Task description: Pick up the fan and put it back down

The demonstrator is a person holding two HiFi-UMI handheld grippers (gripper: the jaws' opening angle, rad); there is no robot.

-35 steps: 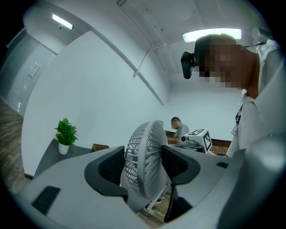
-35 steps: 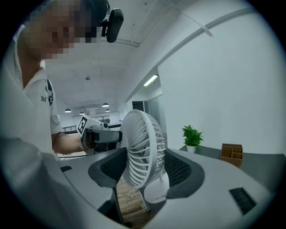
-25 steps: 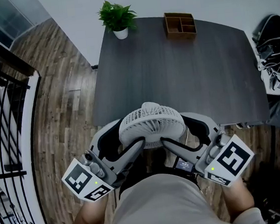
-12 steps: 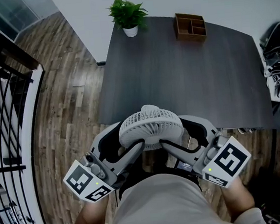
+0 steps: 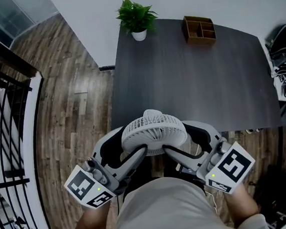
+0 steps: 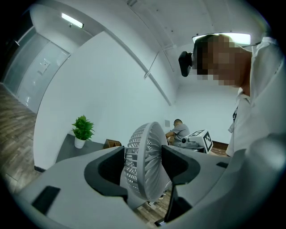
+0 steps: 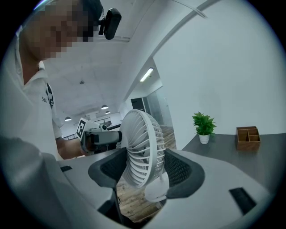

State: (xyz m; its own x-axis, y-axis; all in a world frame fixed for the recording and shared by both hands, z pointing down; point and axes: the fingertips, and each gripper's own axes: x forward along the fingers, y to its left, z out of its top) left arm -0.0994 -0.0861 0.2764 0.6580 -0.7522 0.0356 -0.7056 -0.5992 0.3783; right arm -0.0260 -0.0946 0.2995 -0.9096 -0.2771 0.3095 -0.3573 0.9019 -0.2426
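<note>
Likely an office: dark tabletop [image 5: 190,81], potted plant [image 5: 137,19] and wooden desk organizer [image 5: 199,29] beyond the right claw [image 7: 144,166], ceiling strip light [image 7: 146,74] above.

The white round plastic fan [image 5: 153,131] between both tongs has a grille of thin white ribs. The left tongs [image 6: 143,163] and the right tongs [image 7: 143,167] are light grey, with black inner pads [image 6: 107,167] and black-and-white square markers [image 5: 84,185]. Beyond the tongs, the dark grey desk [image 5: 190,81] shows a faint grain. Left of them, the wooden floor [image 5: 77,108] is brown planks.
</note>
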